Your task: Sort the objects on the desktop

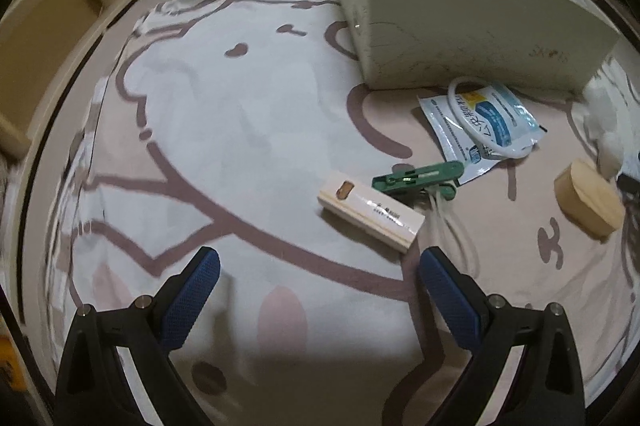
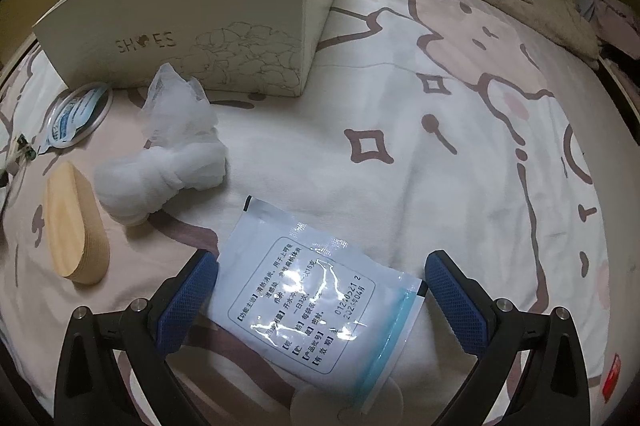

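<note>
Much of the open cream cardboard shoebox [image 2: 192,38] is cut off: only dark, indistinct shapes show above its rim in the left wrist view, so I cannot tell what it holds. Its long side carries the word "SHOES" and a line drawing of flowers. The box stands on a bedsheet printed with brown-outlined cartoon animals [image 1: 224,130].

Just in front of the box lies a blue-and-white foil sachet with Chinese print [image 1: 480,124], with a thin white ring [image 1: 460,122] resting on top of it. Touching the sachet's near corner is a green plastic clip with a metal spring [image 1: 420,180], and close beside that a long pale rectangular box with small print too blurred to read [image 1: 370,212]. A light wooden oval block [image 2: 76,226] lies to the right of these, and next to it a crumpled white gauzy bundle [image 2: 176,154].

The left gripper [image 1: 320,266] hovers over the sheet with its blue-padded fingers [image 1: 196,290] spread wide, holding nothing; the pale box lies just ahead of them.

The right gripper [image 2: 320,274] is also spread wide. A second white-and-teal sachet [image 2: 316,302] lies flat between its fingers, back side up, with a framed panel of Chinese text and a stamped date partly lost in glare. A small red object [image 2: 612,374] at the right edge is too cropped to identify.
</note>
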`<state>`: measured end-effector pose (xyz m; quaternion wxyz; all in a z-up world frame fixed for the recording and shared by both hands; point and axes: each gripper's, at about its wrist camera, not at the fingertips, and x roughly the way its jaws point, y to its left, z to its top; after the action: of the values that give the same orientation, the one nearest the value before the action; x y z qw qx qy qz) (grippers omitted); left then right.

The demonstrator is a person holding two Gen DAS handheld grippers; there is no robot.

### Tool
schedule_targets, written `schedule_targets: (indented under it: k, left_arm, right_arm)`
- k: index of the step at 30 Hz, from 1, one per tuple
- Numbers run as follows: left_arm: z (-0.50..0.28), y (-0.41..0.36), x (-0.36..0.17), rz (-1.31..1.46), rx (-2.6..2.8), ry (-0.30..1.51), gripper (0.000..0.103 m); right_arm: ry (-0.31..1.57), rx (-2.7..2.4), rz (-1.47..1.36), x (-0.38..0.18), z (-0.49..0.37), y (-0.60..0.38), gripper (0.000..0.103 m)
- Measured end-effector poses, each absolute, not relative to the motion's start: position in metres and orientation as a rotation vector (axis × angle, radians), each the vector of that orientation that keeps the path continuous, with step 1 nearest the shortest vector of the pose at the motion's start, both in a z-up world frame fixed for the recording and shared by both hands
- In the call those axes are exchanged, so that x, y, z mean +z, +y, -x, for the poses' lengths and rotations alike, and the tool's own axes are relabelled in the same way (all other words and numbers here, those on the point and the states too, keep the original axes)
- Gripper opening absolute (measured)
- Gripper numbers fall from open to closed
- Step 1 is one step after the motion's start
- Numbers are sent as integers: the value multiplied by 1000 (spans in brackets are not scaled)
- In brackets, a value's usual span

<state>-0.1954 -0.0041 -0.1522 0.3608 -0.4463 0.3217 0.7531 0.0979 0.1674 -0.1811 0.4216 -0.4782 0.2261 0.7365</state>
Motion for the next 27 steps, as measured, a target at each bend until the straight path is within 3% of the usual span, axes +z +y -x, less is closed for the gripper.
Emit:
schedule_targets:
  k: [15, 17, 21, 23, 27]
  left_arm:
    - [207, 13, -163, 1084, 1821, 816, 98]
    - [204, 14, -163, 1078, 1805, 812, 88]
    - [198, 15, -161, 1055, 1789, 806, 78]
    - [198, 15, -160, 1061, 1777, 794, 67]
    - [196, 15, -160, 1076, 1759, 774, 59]
  right_arm:
    - [612, 1763, 1184, -180, -117, 177, 103]
    - [617, 1753, 1179, -181, -119, 178, 103]
    - [622, 1751, 1175, -182, -120, 179, 103]
    - [621, 1752, 1174, -182, -120, 179, 103]
    - [621, 1752, 1176, -183, -120, 180, 103]
